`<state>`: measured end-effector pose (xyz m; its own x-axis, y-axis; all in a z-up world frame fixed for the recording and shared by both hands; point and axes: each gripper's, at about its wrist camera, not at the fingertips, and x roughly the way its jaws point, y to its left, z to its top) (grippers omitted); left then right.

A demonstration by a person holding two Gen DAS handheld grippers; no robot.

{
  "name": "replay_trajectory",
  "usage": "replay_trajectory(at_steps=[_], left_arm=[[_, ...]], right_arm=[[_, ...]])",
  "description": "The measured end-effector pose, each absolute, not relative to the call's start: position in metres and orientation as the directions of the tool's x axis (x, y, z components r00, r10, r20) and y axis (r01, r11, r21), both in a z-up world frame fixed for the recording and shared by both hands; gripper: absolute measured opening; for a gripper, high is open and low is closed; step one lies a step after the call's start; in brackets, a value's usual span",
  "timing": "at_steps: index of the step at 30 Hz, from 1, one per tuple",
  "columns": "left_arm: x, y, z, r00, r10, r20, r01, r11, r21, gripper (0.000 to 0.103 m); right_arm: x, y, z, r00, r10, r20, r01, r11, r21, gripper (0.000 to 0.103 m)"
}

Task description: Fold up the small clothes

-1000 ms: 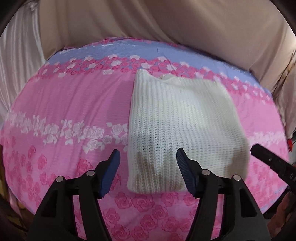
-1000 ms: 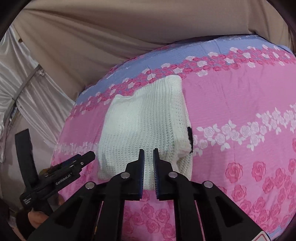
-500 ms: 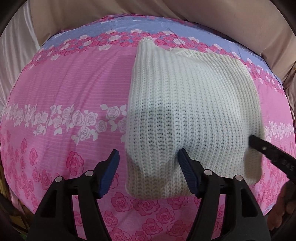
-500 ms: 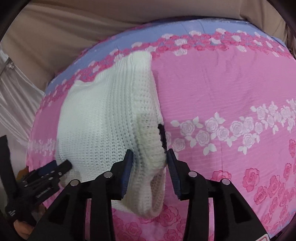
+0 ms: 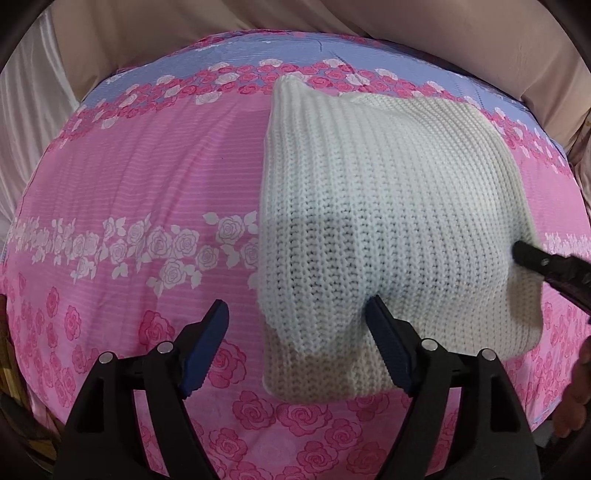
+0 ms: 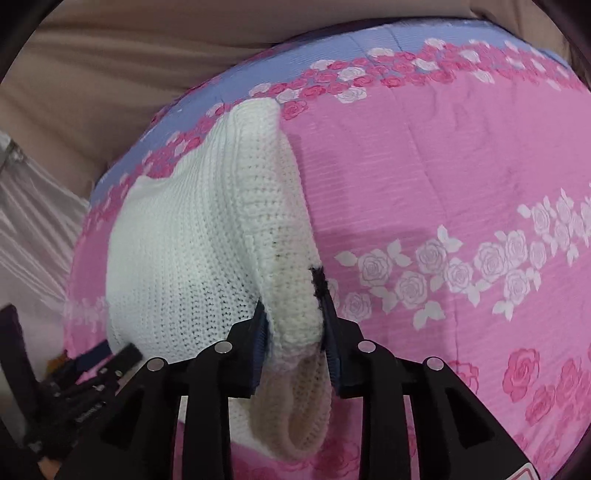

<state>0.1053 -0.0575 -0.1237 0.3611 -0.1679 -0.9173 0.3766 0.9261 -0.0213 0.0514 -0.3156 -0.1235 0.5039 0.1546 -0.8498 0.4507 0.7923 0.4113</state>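
Pink rose-print bedspread (image 5: pixel 147 177), beige curtain (image 5: pixel 184 22) behind

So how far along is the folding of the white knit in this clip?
Done: the white knit garment already lies as a compact, roughly rectangular bundle on the pink rose bedsheet. In hand: the right tongs are closing on its near right corner, while the left tongs are opening around the near left corner, not pinching yet. Left: probably lifting that near edge for another fold.
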Motion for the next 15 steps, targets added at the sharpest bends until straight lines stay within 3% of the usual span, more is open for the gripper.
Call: replay_trajectory(at_steps=[5, 10, 15], left_arm=[[0.101, -0.050, -0.088, 0.442, -0.196, -0.875, 0.334, 0.942, -0.042, 0.072], [0.121, -0.061, -0.121, 0.411, -0.115, -0.904, 0.337, 0.941, 0.034, 0.077], [0.117, -0.062, -0.104, 0.438, -0.116, -0.891, 0.337, 0.940, 0.043, 0.077]], right_arm=[[0.038, -0.295, -0.073, 0.592, 0.103, -0.799, 0.363, 0.852, 0.378, 0.019], [0.062, -0.279, -0.134, 0.424, 0.117, -0.898, 0.341, 0.898, 0.278, 0.000], [0.045, -0.283, -0.093, 0.504, 0.097, -0.858, 0.365, 0.877, 0.313, 0.002]])
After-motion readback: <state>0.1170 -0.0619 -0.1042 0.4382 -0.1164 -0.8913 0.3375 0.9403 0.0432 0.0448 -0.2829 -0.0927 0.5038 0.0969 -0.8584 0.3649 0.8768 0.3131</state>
